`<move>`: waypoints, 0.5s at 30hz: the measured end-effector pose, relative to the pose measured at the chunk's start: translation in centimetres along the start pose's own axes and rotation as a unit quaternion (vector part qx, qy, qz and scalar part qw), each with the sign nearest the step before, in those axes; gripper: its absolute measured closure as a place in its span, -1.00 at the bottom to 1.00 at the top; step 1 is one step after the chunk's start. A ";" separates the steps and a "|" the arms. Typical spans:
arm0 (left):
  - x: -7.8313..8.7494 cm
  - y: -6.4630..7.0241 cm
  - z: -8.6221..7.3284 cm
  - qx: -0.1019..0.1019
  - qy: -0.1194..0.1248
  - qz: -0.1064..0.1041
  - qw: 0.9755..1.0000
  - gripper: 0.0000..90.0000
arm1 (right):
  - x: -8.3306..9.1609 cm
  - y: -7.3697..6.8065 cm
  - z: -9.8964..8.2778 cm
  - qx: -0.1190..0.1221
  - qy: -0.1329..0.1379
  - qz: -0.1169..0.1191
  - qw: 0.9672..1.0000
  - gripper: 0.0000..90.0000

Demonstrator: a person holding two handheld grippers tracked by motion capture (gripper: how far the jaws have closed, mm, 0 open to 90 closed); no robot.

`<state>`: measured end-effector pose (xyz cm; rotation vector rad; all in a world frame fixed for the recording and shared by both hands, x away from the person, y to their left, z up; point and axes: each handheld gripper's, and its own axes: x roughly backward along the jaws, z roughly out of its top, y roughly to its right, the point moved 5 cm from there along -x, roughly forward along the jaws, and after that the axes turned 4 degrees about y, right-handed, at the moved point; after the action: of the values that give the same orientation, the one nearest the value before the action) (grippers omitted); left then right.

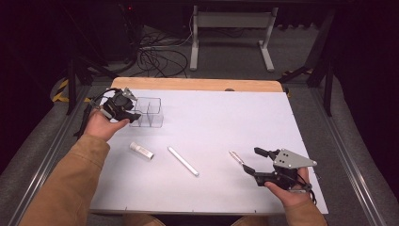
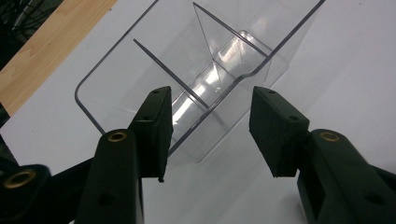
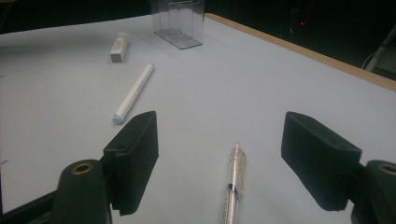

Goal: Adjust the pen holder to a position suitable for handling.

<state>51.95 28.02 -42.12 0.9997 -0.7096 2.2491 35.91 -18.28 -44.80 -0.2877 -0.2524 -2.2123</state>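
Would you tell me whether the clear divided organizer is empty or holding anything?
Empty: the clear organizer shows bare compartments, and the pens lie on the table.

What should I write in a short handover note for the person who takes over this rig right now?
Left claw: open, jaws on either side of the near corner of the clear divided organizer, pads not pressing yet.
Right claw: open, low over the table, the clear pen on the mat between its jaws, not gripped.
Things: organizer upright at far left of the white mat, its compartments look empty. White marker and small white tube lie on the mat, untouched.
Done: nothing is in the organizer.
Left, probably: steady the organizer, pick up the pen, then marker and tube.
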 end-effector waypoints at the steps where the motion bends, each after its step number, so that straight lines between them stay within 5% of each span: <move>1: -0.1 0.0 0.0 0.003 0.000 -0.001 1.000 0.14 | 0.0 0.0 0.0 -0.001 0.000 0.001 1.000 -0.37; 15: -1.5 -0.1 0.4 -0.002 -0.045 -0.020 0.999 0.06 | -0.2 -0.1 -0.2 0.000 -0.004 0.005 1.000 -0.38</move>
<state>53.00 27.41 -43.06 1.1081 -0.7261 2.1791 35.91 -18.18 -45.07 -0.2969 -0.2537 -2.2025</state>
